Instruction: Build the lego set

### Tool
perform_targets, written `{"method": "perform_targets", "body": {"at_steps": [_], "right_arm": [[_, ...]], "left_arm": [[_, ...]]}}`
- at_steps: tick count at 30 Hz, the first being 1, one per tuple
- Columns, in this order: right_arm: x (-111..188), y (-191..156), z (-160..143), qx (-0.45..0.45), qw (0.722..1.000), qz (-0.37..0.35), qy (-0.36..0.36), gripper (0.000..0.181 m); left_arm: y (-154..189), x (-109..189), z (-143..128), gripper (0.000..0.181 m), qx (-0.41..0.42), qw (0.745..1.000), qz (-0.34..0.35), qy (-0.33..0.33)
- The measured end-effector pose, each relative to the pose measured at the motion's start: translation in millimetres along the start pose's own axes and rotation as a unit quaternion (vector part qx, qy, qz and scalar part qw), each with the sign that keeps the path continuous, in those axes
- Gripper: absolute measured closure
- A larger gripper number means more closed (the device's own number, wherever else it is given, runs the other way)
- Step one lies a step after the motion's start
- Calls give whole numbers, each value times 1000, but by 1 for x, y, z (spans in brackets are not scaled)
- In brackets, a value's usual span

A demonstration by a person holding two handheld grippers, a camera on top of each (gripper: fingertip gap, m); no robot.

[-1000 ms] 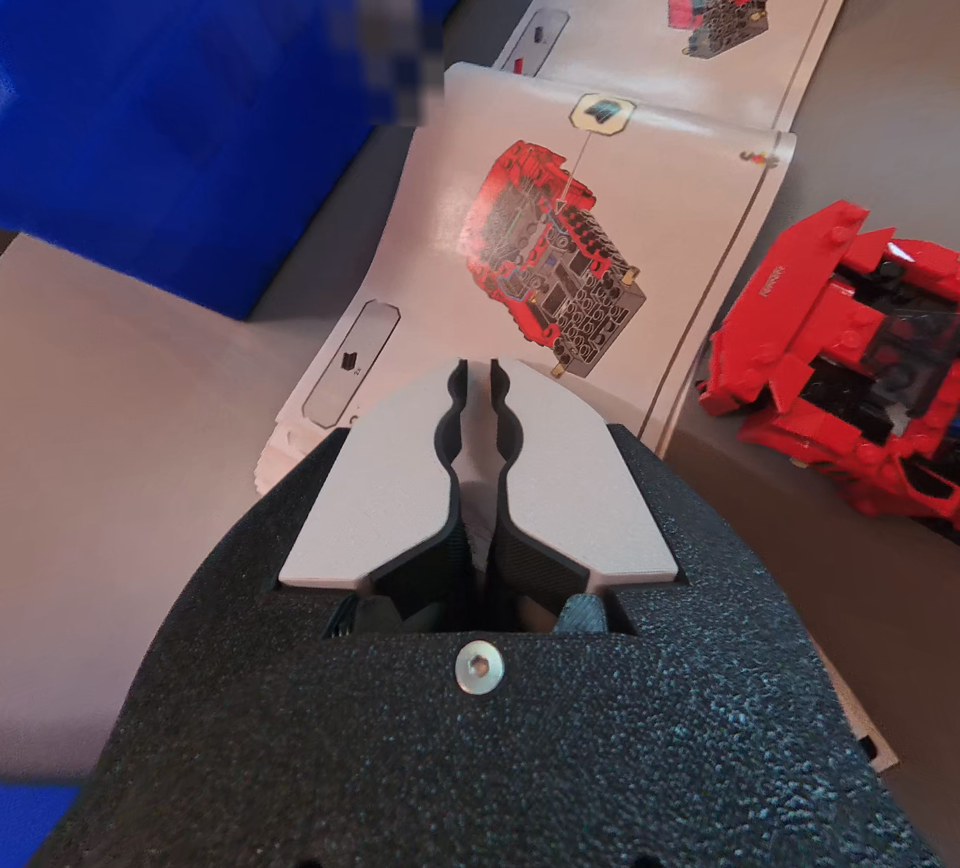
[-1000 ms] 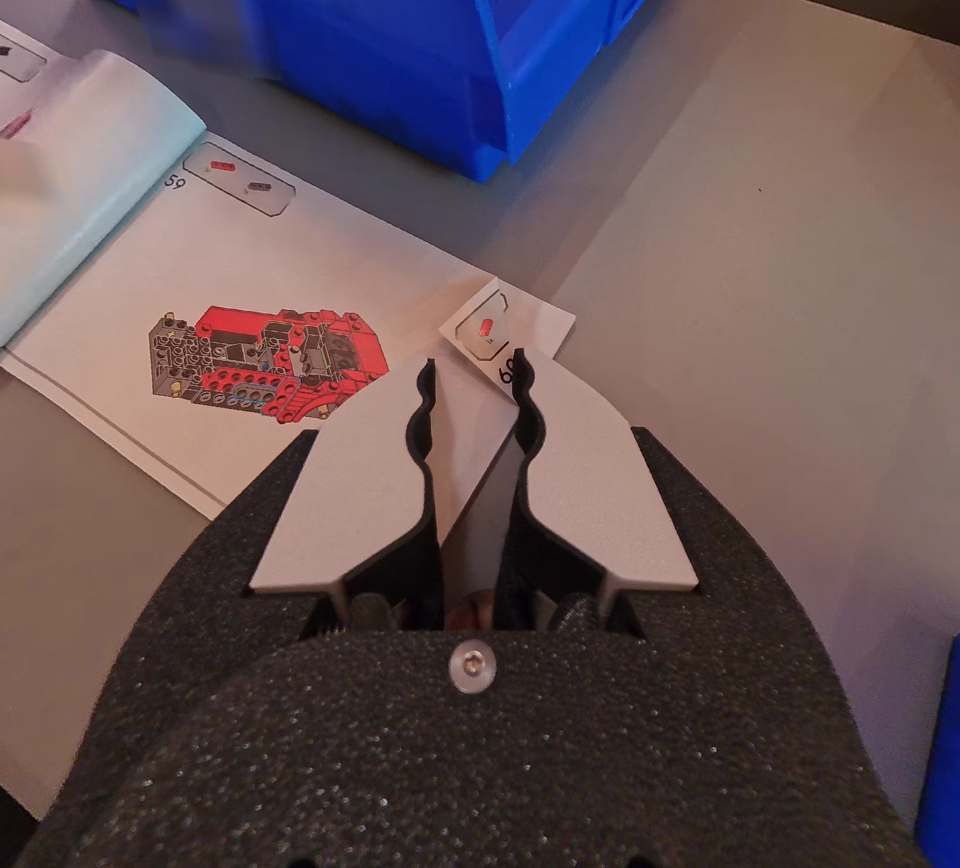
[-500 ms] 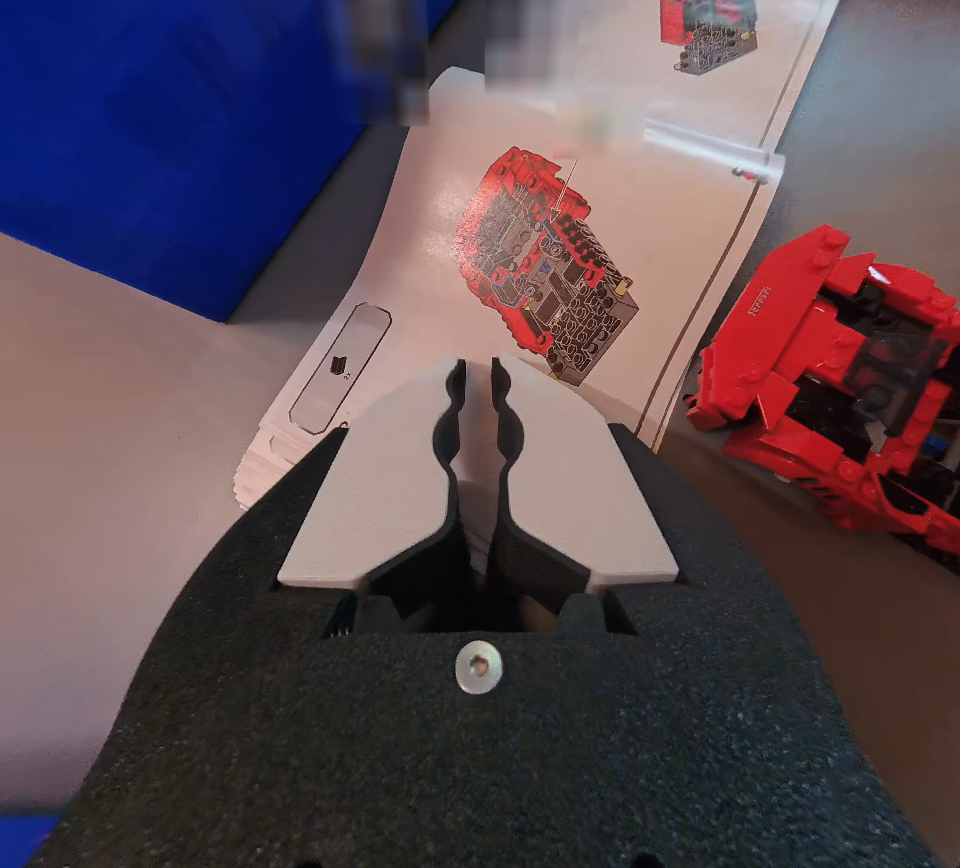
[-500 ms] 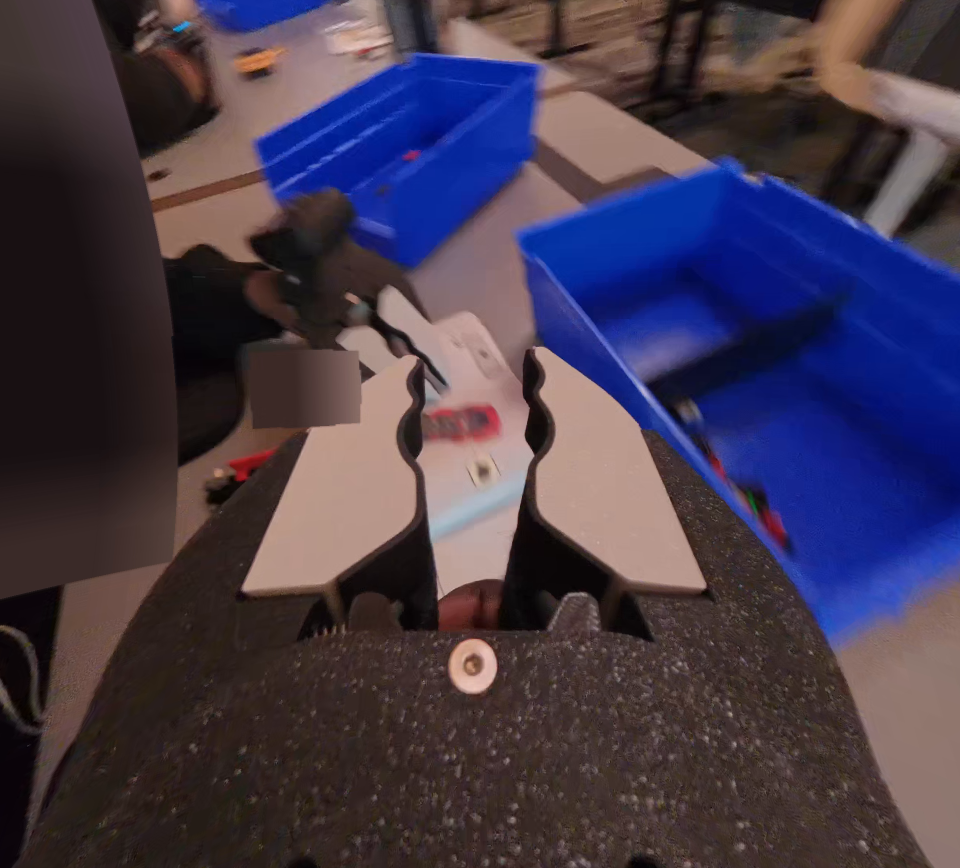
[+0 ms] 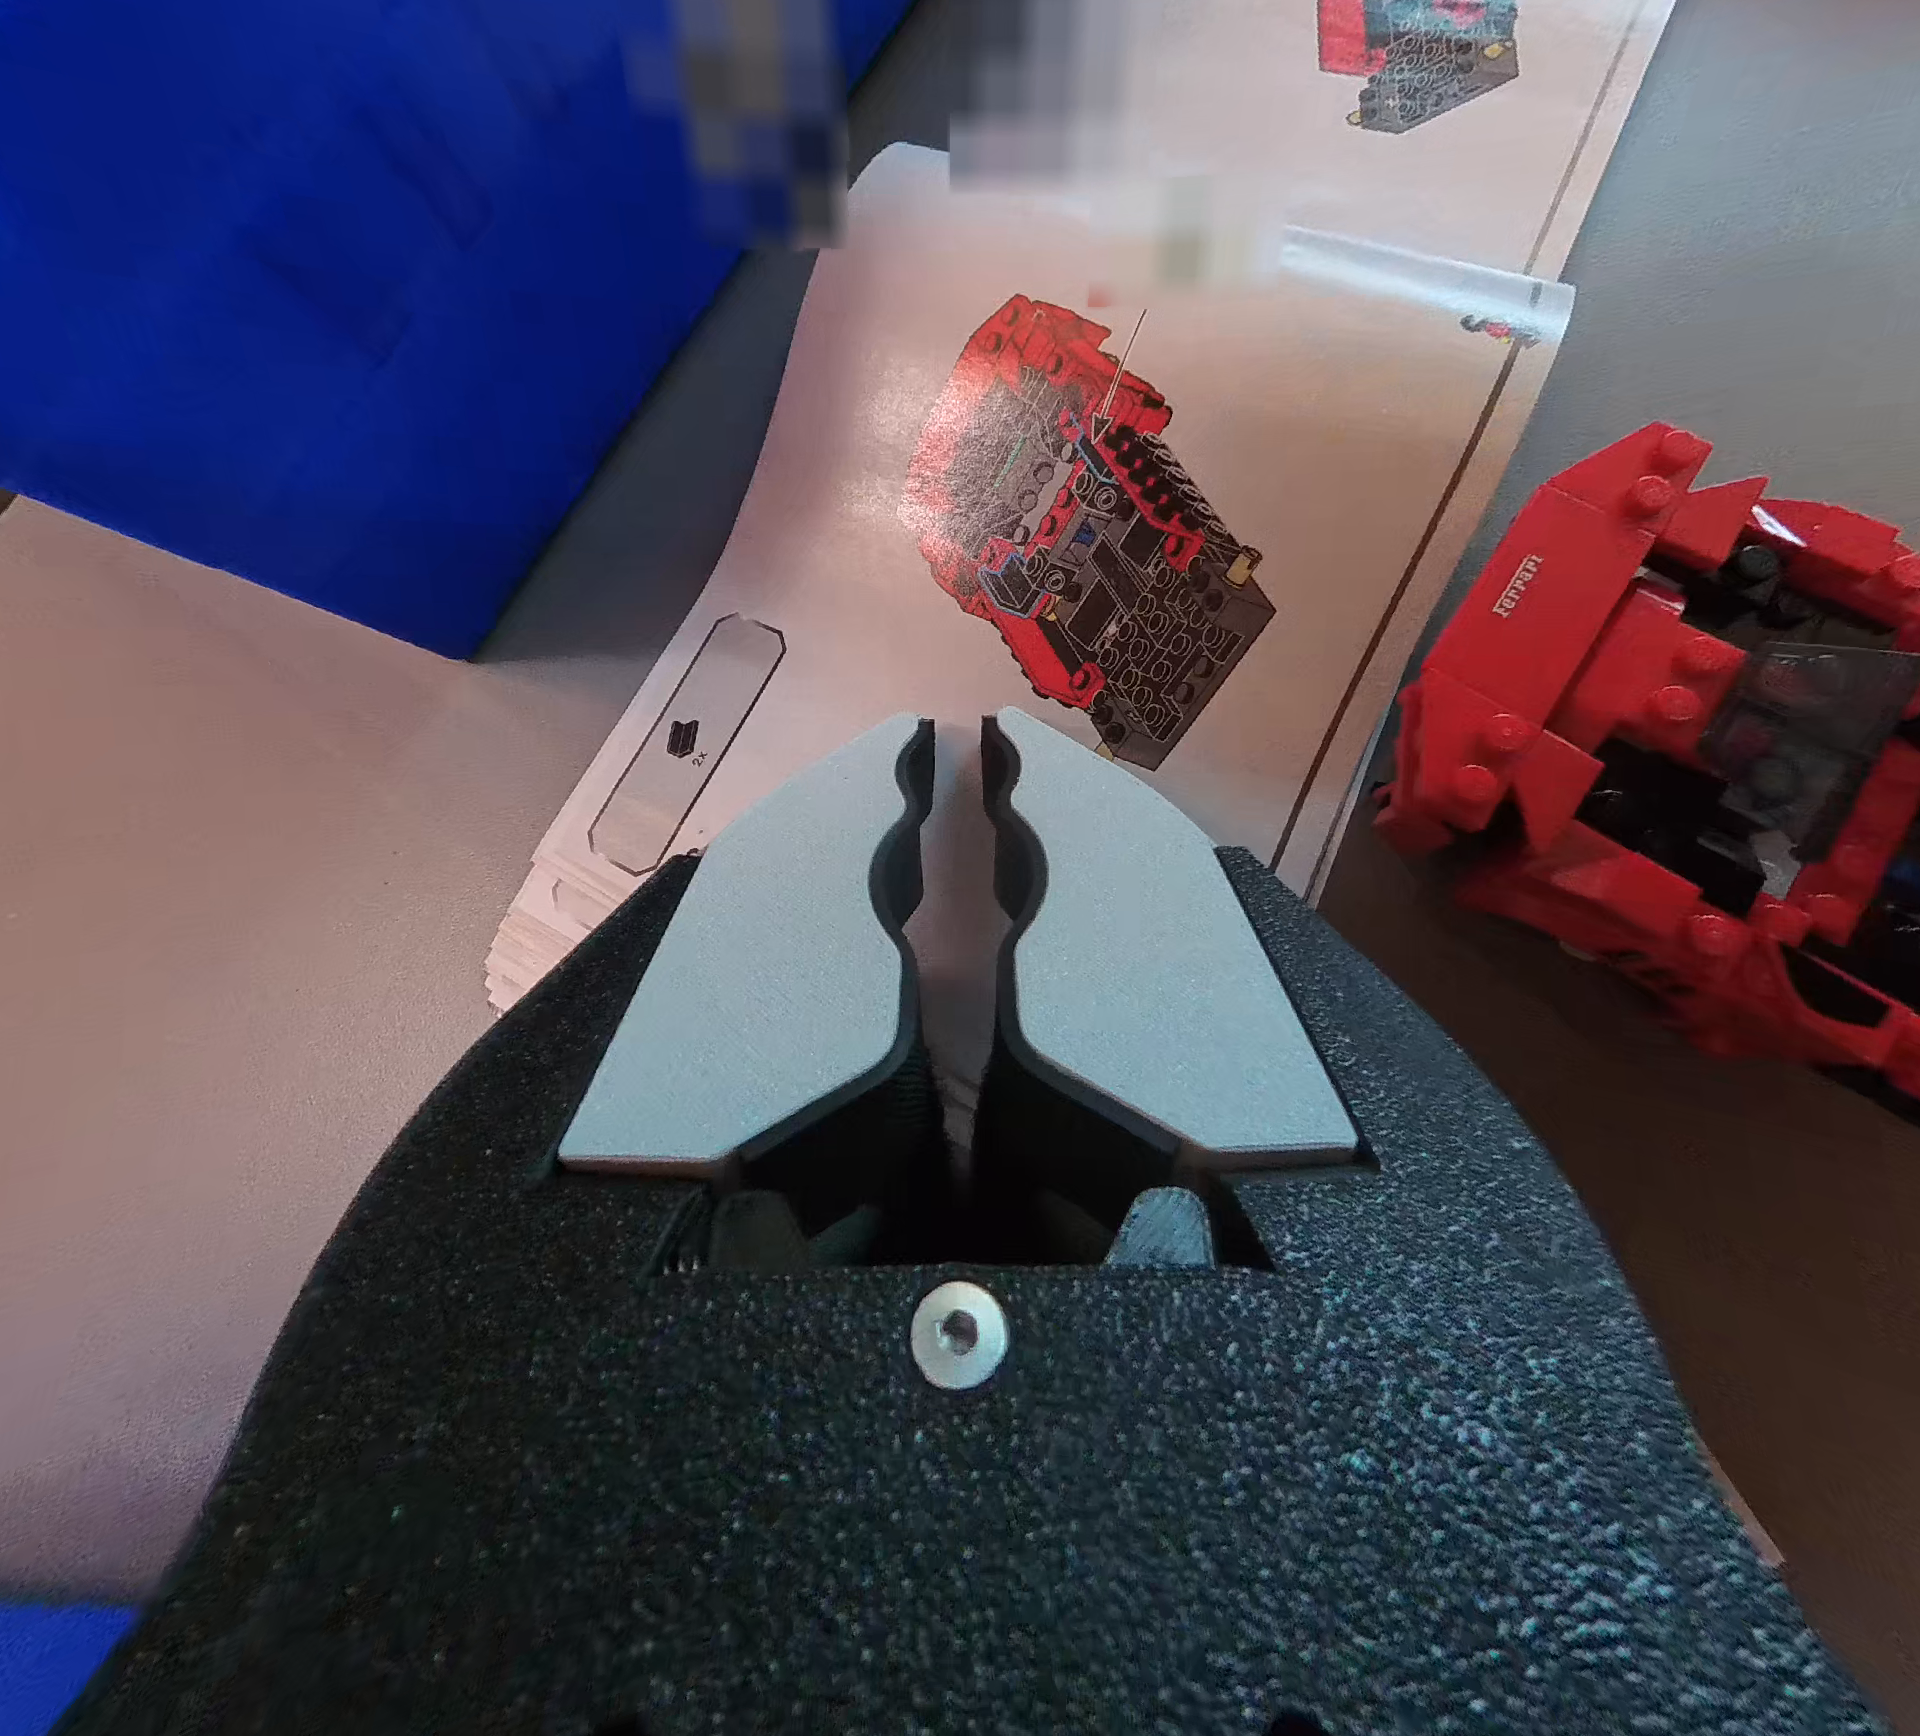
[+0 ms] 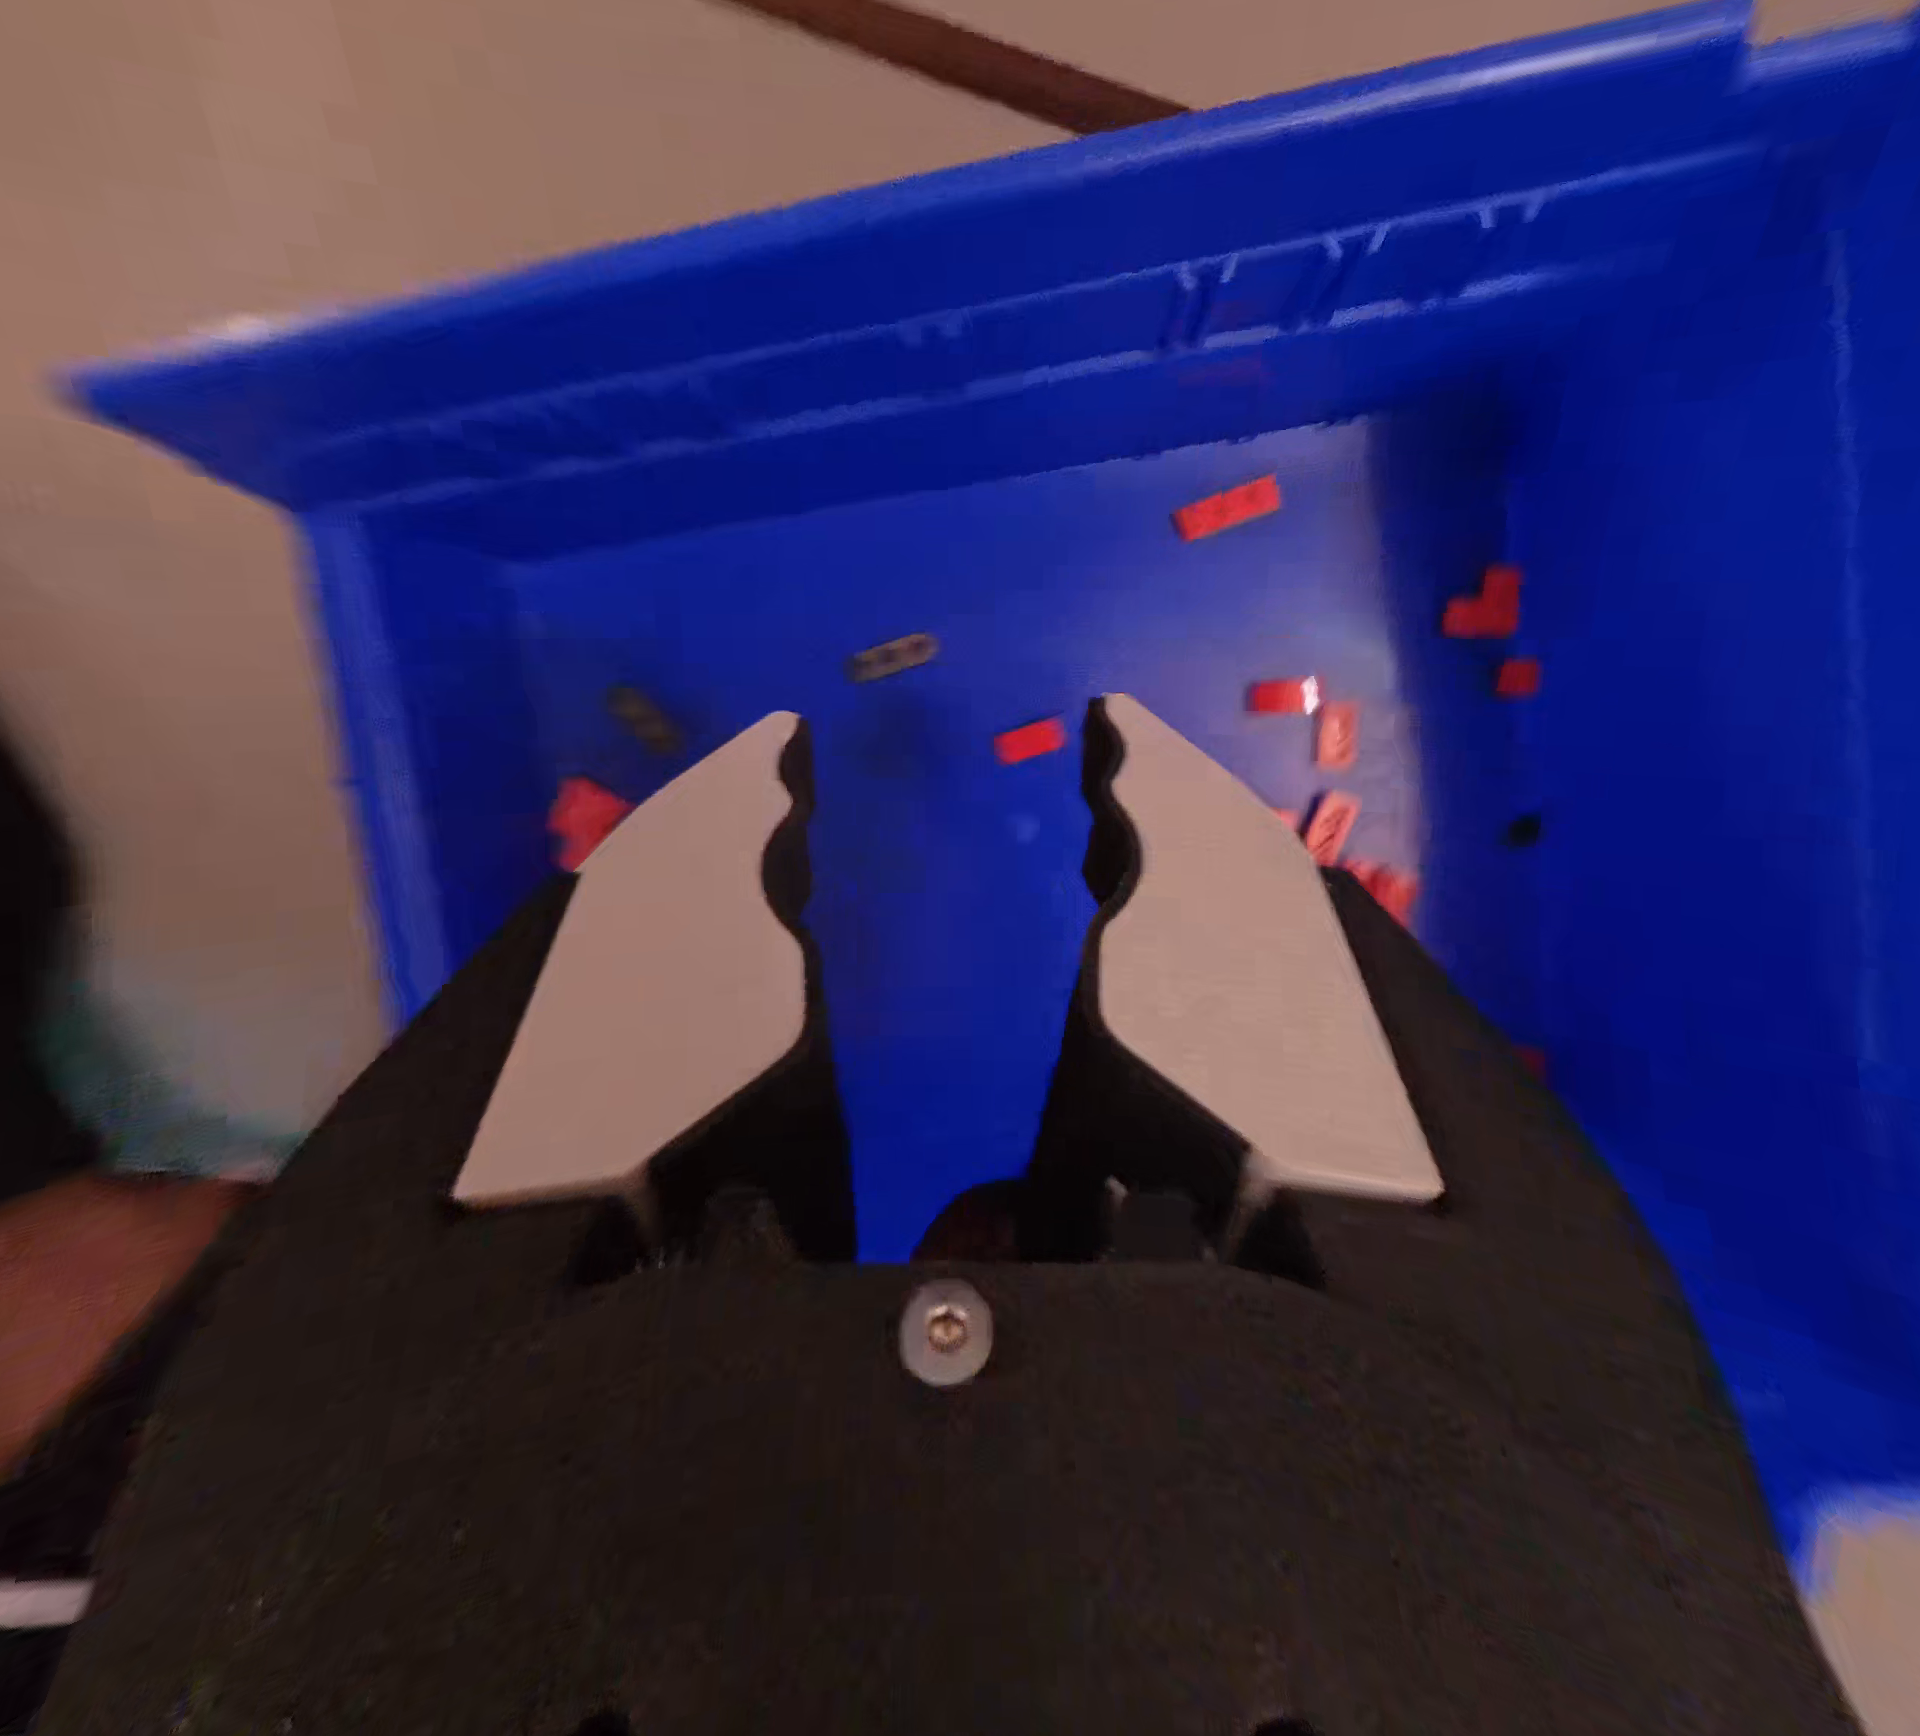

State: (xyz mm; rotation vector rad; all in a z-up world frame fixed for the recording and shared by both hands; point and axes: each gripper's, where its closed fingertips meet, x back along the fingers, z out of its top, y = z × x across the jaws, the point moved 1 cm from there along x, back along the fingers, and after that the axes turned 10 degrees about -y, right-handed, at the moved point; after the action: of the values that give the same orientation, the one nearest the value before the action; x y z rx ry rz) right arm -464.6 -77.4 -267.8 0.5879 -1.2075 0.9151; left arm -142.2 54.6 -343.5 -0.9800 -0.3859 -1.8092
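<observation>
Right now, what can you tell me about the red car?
The red car is a partly built brick model, shiny plastic, with studs on top and sloped red panels. Black pieces and a smoky clear window part show in its open middle. It sits on the grey table beside the booklet, right of the left gripper. Nothing holds it.

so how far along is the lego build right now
Mostly assembled: the red brick car body sits on the table beside the open paper instruction booklet. In hand: nothing; the right gripper hovers open over the blue plastic bin of loose red pieces, and the left gripper, nearly closed, holds nothing. Left: picking and fitting those pieces.
</observation>
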Motion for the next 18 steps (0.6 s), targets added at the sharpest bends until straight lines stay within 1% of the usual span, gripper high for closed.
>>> {"method": "perform_targets", "body": {"at_steps": [1, 2, 3, 5, 9, 14, 16, 18], "right_arm": [[-15, 16, 3, 27, 999, -10, -33, 124], [-26, 31, 5, 50, 997, -24, -62, 123], [-35, 43, 7, 69, 994, -32, -82, 123], [-46, 56, 14, 87, 991, -25, -94, 126], [-62, 60, 20, 104, 990, 8, -98, 129], [-69, 65, 32, 115, 990, 9, -79, 131], [-71, 66, 35, 115, 991, 9, -74, 138], [-76, 70, 29, 122, 988, -3, -94, 143]], "left_arm": [[0, 0, 0, 173, 0, 1000, 0, 0], [0, 0, 0, 173, 0, 1000, 0, 0], [0, 0, 0, 173, 1, 1000, 0, 0], [0, 0, 0, 173, 1, 1000, -1, 0], [0, 0, 0, 173, -1, 1000, 1, 0], [0, 0, 0, 173, -2, 1000, 1, 0], [0, 0, 0, 174, -2, 1000, 1, 0], [0, 0, 0, 174, -3, 1000, 2, 0]]}}
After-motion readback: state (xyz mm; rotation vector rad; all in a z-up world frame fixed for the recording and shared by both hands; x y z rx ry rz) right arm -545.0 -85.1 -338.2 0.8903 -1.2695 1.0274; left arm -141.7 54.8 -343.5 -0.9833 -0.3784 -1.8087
